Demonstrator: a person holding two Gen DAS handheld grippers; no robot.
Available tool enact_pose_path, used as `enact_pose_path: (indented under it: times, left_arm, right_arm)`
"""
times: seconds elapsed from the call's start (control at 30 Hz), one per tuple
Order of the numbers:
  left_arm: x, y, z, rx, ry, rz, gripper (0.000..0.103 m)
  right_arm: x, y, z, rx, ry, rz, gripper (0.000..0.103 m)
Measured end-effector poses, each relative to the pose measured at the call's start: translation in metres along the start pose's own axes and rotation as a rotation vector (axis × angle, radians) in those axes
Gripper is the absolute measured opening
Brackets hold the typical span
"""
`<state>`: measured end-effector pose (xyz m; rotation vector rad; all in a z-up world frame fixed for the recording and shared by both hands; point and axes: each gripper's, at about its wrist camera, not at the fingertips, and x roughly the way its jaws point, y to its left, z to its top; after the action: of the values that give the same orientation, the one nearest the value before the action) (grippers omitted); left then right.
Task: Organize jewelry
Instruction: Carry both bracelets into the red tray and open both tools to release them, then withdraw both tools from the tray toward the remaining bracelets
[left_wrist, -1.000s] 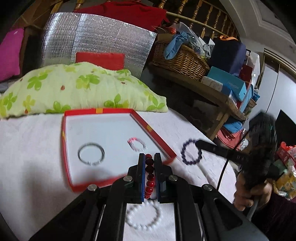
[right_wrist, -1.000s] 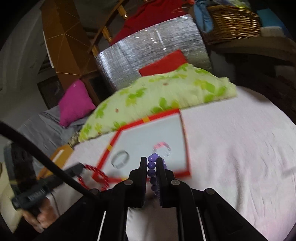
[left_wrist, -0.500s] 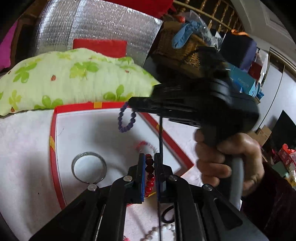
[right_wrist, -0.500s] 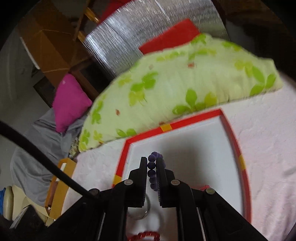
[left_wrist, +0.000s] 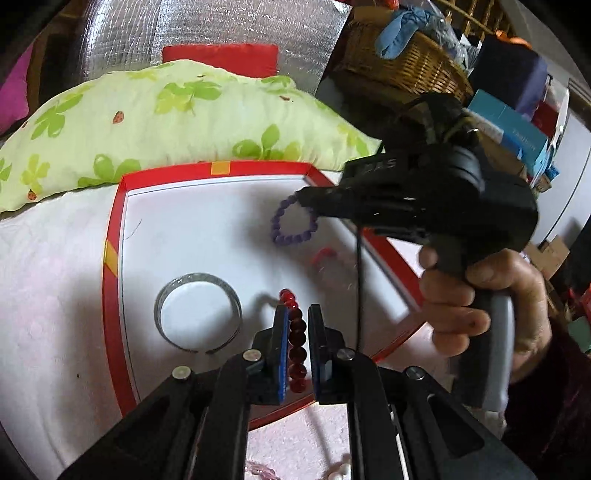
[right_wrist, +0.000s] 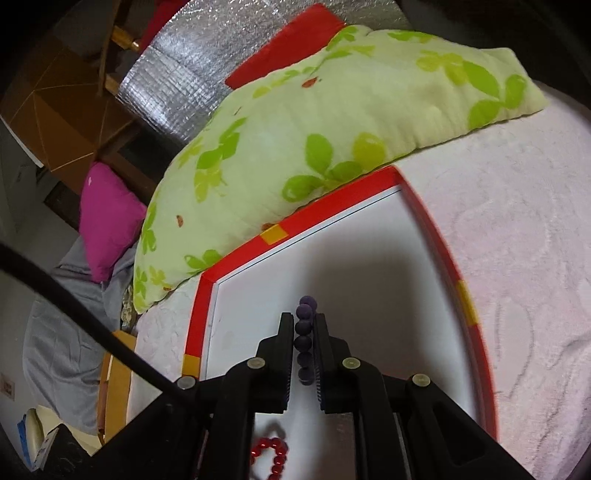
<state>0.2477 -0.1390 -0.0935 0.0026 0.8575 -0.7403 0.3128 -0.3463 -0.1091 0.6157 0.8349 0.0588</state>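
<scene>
Roughly midway, I would judge: the shallow red-rimmed tray with a white floor, lying on the pale pink textured bedspread in front of the green leaf-print pillow, already has some jewelry in it, and two more bracelets are held above it but not yet set down. On the tray floor lies a plain silver metal bangle, flat and left of centre, and further right a small clear bracelet with a red piece, too blurred to describe better. The left gripper has the dark red round-bead bracelet between its pads, low over the near part of the tray; its jaws are just beginning to part, the beads still caught between them, so a release looks close. The right gripper, gripped by a hand in the left wrist view, is clamped on the purple round-bead bracelet, whose loop dangles over the far right part of the tray, clear of the other pieces. Still outside, on the bedspread at the near edge, I can make out some white pearl-like beads and a bit of pink beading; these probably remain to be brought in.
</scene>
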Motion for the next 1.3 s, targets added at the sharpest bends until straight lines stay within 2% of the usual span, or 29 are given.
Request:
enact_pose_path:
  times: [0.03,0.07,0.1,0.13,0.17,0.33,0.53,0.77,0.93,1.03,1.17,1.3]
  left_arm:
    - [0.0,-0.001,-0.001,0.004,0.008,0.017,0.02]
    - [0.0,0.0,-0.001,0.006,0.01,0.027,0.039]
    - [-0.003,-0.001,-0.002,0.011,0.001,0.046,0.054]
    - [-0.007,-0.001,-0.003,0.019,-0.017,0.07,0.058]
    - [-0.011,-0.001,-0.004,0.026,-0.03,0.085,0.059]
    - [-0.031,0.007,-0.009,0.001,-0.062,0.117,0.059]
    - [-0.056,0.014,-0.022,-0.001,-0.119,0.235,0.066]
    - [-0.077,0.021,-0.048,-0.057,-0.12,0.317,0.067]
    - [-0.098,0.014,-0.084,-0.053,-0.099,0.397,0.067]
    - [-0.112,0.01,-0.102,-0.056,-0.093,0.405,0.067]
    - [-0.123,0.005,-0.119,-0.057,-0.074,0.402,0.068]
    - [-0.124,0.0,-0.124,-0.045,-0.07,0.383,0.068]
  right_arm:
    - [-0.003,-0.002,-0.001,-0.003,-0.007,-0.017,0.018]
    - [-0.006,-0.003,-0.001,-0.005,-0.009,-0.024,0.03]
    - [-0.012,-0.006,-0.002,-0.005,-0.016,-0.023,0.037]
    - [-0.017,-0.008,-0.003,-0.002,-0.027,-0.019,0.054]
    - [-0.022,-0.011,-0.004,0.003,-0.044,-0.016,0.063]
    - [-0.053,-0.025,-0.013,0.012,-0.107,-0.012,0.063]
    - [-0.099,-0.024,-0.033,-0.016,-0.183,-0.043,0.063]
    - [-0.171,-0.016,-0.088,-0.087,-0.303,-0.067,0.063]
    - [-0.197,-0.019,-0.122,-0.076,-0.303,-0.033,0.063]
    - [-0.207,-0.017,-0.143,-0.081,-0.286,0.008,0.063]
    - [-0.213,-0.01,-0.174,-0.135,-0.242,0.014,0.063]
    - [-0.213,-0.011,-0.197,-0.149,-0.181,0.044,0.063]
